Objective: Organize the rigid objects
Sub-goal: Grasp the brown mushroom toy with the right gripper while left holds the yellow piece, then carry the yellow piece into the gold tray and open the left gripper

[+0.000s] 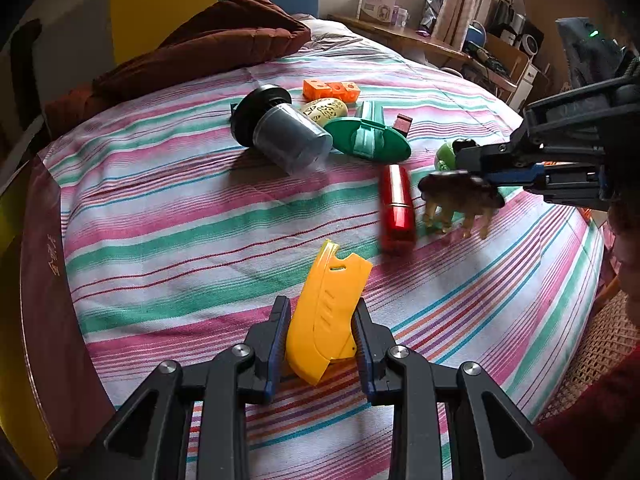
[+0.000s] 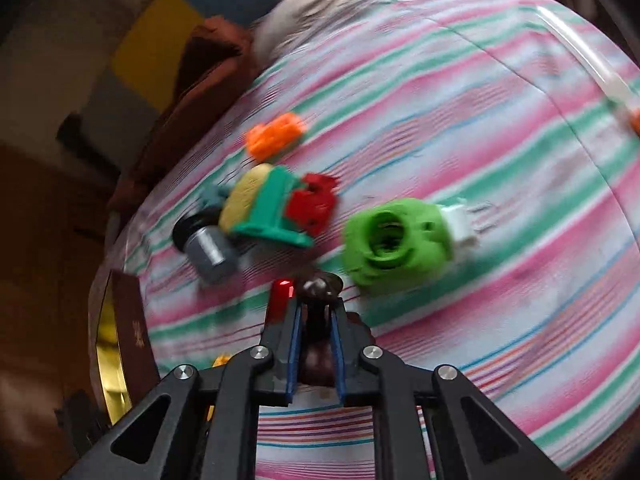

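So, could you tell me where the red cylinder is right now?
In the left wrist view, the red cylinder lies on the striped sheet, right of centre, beside the brown toy.

Striped bedsheet (image 1: 200,216); brown blanket (image 1: 224,40) — bunched; white box (image 1: 378,2) on shelf (image 1: 420,38).

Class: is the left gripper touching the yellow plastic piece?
Touching. The left wrist view shows the left gripper with both fingers pressed against the yellow plastic piece.

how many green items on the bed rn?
2. A green oval brush lies beside the grey cup; a lime green toy lies just beyond the right gripper. More may be hidden.
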A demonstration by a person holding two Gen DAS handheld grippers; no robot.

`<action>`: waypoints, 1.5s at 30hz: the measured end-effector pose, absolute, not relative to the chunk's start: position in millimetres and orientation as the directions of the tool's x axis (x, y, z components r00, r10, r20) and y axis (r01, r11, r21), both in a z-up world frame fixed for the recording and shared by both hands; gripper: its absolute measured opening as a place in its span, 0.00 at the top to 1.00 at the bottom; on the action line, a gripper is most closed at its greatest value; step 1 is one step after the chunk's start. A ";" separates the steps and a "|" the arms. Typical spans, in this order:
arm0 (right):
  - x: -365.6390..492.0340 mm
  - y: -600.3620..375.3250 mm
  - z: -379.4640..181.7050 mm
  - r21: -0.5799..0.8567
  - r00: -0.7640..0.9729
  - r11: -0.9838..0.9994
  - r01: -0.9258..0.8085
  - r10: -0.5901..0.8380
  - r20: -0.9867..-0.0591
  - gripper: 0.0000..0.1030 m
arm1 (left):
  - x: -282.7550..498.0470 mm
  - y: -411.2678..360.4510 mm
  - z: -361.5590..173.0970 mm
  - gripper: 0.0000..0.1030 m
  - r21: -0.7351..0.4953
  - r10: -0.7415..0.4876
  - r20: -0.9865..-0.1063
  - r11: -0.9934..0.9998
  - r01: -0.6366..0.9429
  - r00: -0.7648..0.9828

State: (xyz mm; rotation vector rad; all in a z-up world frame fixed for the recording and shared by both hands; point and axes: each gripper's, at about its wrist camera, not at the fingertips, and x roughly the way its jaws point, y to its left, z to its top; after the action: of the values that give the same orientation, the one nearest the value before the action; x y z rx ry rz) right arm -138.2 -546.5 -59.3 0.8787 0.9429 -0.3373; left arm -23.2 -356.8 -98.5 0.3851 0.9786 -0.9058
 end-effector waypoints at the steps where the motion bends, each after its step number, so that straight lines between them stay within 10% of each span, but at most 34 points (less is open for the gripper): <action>1: -136.7 -545.7 -59.0 0.493 0.565 0.628 0.602 0.102 -0.819 0.88 | -23.8 -356.7 -98.4 0.70 -0.101 -0.483 -0.840 0.586 0.804 0.246; 17: -127.3 -560.4 -81.3 0.583 0.593 0.531 0.615 0.175 -0.786 0.72 | -28.7 -352.1 -94.4 0.71 -0.090 -0.477 -0.843 0.582 0.808 0.249; 37: -114.1 -542.7 -72.6 0.437 0.531 0.689 0.578 0.089 -0.843 0.85 | -11.6 -288.8 -27.0 0.71 -0.207 -0.594 -0.755 0.618 0.758 0.278; 45: -110.4 -532.5 -64.8 0.361 0.512 0.743 0.565 0.027 -0.858 0.85 | 72.6 -176.3 -16.5 0.71 -0.179 -0.450 -0.779 0.827 0.534 0.436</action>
State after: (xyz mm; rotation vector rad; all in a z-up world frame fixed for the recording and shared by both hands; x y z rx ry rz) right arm -110.4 -532.5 -64.8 0.6800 0.9940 -0.3548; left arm 72.6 -176.3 -16.5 0.0988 0.9371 -0.6131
